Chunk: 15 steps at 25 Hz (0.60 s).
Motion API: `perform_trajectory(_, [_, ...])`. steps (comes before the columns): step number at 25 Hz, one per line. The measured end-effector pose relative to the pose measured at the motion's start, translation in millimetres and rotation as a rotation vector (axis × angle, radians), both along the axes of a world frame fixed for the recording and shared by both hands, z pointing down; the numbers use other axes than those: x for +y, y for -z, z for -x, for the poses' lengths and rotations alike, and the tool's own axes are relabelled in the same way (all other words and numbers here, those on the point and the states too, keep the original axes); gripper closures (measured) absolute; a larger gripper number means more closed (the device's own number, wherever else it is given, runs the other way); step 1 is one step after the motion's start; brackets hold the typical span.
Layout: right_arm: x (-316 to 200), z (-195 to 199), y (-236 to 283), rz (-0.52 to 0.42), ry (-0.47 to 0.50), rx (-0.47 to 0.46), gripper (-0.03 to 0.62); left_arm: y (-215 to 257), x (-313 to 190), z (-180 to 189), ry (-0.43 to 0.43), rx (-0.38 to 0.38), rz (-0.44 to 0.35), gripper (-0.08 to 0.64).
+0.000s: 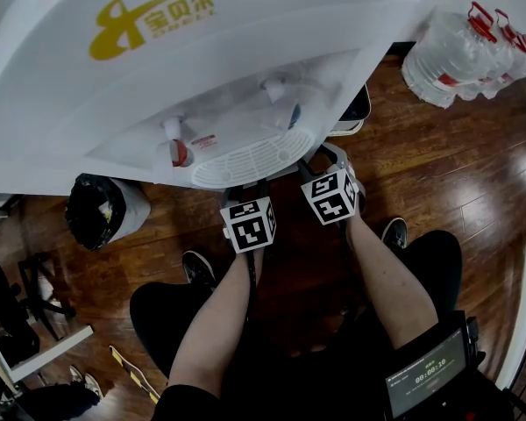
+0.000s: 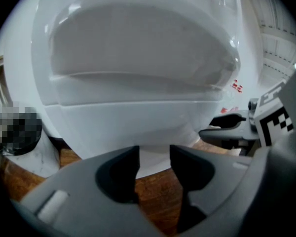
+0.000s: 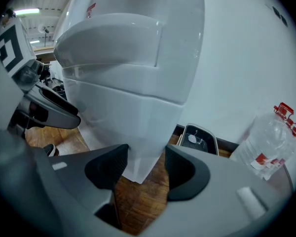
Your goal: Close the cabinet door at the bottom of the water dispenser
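Note:
The white water dispenser [image 1: 184, 68] fills the top of the head view, its taps and round drip tray [image 1: 254, 156] facing me. Its curved lower front [image 2: 138, 117] fills the left gripper view, and whether the cabinet door stands ajar I cannot tell. My left gripper [image 1: 245, 202] reaches under the drip tray, and its jaws [image 2: 154, 162] are apart with only floor and the dispenser's base behind them. My right gripper [image 1: 326, 169] is beside it, its jaws [image 3: 147, 164] open just short of the dispenser's lower corner [image 3: 138, 152]. Neither holds anything.
A bin with a black bag [image 1: 96, 209] stands left of the dispenser. Large clear water bottles [image 1: 469, 51] lie at the back right. A white-rimmed dark item [image 3: 200, 139] sits on the wooden floor against the wall. My legs and shoes are below.

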State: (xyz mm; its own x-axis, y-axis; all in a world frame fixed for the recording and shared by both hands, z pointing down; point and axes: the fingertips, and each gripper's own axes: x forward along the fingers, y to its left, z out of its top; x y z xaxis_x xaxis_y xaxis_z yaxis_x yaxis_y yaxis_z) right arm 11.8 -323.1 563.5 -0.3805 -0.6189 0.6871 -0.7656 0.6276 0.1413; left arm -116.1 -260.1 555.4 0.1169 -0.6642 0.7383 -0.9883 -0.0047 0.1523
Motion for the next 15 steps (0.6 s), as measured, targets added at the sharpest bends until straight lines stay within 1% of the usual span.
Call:
perform_trajectory(7, [3.2,-2.4,-0.1,0.025,-0.039,0.033,0.364,5.7,2.6,-1.7,-0.049,-0.031,-0.012,0.355])
perform_trajectory(9, [3.8,-4.9,0.8,0.046,-0.075,-0.011,0.374,13.2,4.0,-2.5,-0.063,-0.025,-0.015,0.355])
perform_trajectory(11, [5.1,-7.1,6.0,0.056,-0.120,-0.073,0.413,21.1,8.3,-4.1,-0.067,0.012,-0.014,0.354])
perform_trajectory(13, [8.0,-5.9,19.5,0.049,-0.134,-0.122,0.428,29.4,13.7,-6.2,-0.062,0.066,-0.015,0.356])
perform_trajectory(15, [11.5,-3.2,36.1,0.035,-0.129,-0.170,0.439,37.9,17.4,-5.7,-0.051,0.098,-0.030,0.356])
